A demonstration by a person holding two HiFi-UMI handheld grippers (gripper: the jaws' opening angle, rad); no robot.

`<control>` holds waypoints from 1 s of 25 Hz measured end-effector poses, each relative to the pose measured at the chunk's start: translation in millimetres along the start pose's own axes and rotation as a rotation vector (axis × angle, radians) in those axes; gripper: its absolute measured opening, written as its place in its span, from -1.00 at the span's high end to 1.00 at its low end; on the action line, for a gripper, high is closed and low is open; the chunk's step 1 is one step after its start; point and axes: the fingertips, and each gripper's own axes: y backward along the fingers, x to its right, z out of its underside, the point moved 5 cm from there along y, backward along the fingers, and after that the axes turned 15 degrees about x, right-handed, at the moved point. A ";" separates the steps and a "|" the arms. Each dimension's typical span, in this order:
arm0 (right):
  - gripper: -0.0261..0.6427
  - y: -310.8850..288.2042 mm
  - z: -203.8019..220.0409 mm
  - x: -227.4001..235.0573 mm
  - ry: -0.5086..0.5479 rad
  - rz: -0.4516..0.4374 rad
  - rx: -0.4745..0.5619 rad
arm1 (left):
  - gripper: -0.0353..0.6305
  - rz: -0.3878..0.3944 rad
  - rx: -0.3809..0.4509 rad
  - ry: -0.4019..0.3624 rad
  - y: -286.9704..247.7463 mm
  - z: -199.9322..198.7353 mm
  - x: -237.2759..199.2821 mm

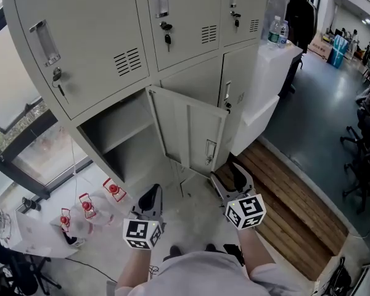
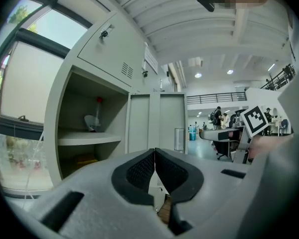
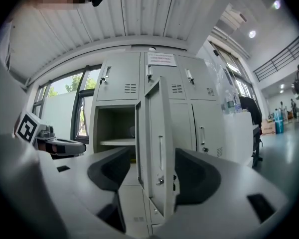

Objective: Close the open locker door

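The open locker door [image 1: 188, 131] stands just ahead of the right gripper [image 1: 232, 182], framed untouched between its 2 spread jaws. The left gripper [image 1: 150, 197] is closed, empty.

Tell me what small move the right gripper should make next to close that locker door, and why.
Probably sweep the right gripper left so its jaw pushes the locker door toward the open compartment. The door stands wide open, its free edge lined up between the open jaws, apparently untouched.
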 end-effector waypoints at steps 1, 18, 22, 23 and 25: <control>0.17 -3.7 1.3 1.7 -0.003 -0.005 -0.003 | 0.87 -0.002 0.001 0.001 -0.8 0.2 -1.0; 0.16 -62.7 19.9 19.0 0.014 -0.037 -0.043 | 0.87 -0.042 -0.024 0.018 -5.0 5.6 -24.7; 0.16 -64.8 22.5 14.3 0.014 -0.048 -0.050 | 0.87 -0.045 -0.024 0.021 -5.9 5.7 -28.2; 0.16 -65.0 22.6 13.4 0.015 -0.048 -0.051 | 0.86 -0.045 -0.021 0.021 -6.5 4.7 -28.9; 0.16 -65.0 22.5 11.7 0.015 -0.047 -0.050 | 0.87 -0.046 -0.012 0.018 -7.4 1.9 -30.5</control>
